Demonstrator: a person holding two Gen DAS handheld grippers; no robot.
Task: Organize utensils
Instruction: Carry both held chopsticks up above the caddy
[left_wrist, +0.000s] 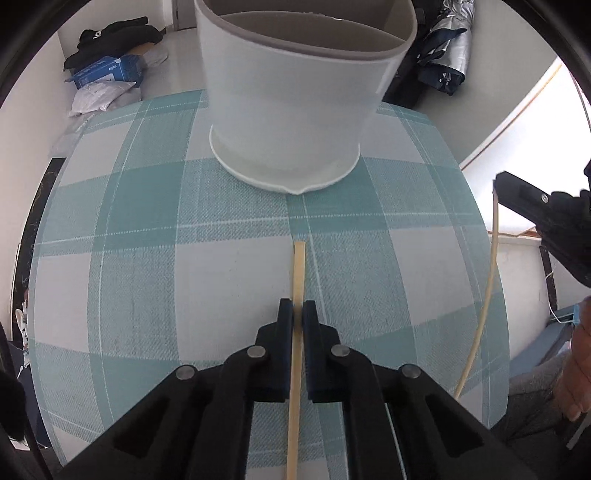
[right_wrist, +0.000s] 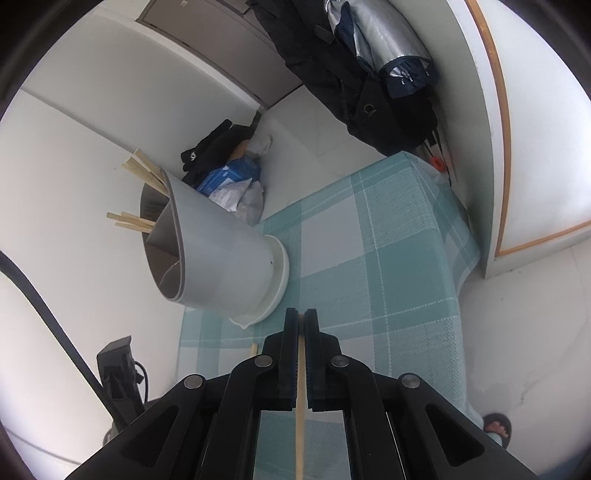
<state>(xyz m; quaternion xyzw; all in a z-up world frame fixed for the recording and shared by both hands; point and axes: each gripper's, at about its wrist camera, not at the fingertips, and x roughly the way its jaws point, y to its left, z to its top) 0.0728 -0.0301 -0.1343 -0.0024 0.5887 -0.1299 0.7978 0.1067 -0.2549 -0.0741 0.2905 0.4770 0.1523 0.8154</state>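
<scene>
A white utensil holder (left_wrist: 291, 96) with a grey inner rim stands on the teal checked tablecloth (left_wrist: 147, 206). In the right wrist view the holder (right_wrist: 229, 254) has several wooden chopsticks (right_wrist: 144, 170) sticking out of it. My left gripper (left_wrist: 297, 314) is shut on a wooden chopstick (left_wrist: 298, 266) that points toward the holder's base. My right gripper (right_wrist: 301, 319) is shut on another chopstick (right_wrist: 300, 424), held above the table near the holder. The right gripper also shows at the right edge of the left wrist view (left_wrist: 502, 184), with its chopstick (left_wrist: 487, 288) hanging below.
The table edge (right_wrist: 461, 236) drops to a pale floor. A blue box and dark clothes (left_wrist: 107, 70) lie on the floor beyond the table. Dark jackets (right_wrist: 369, 74) hang near the far corner. A person's hand (left_wrist: 580, 369) is at the right.
</scene>
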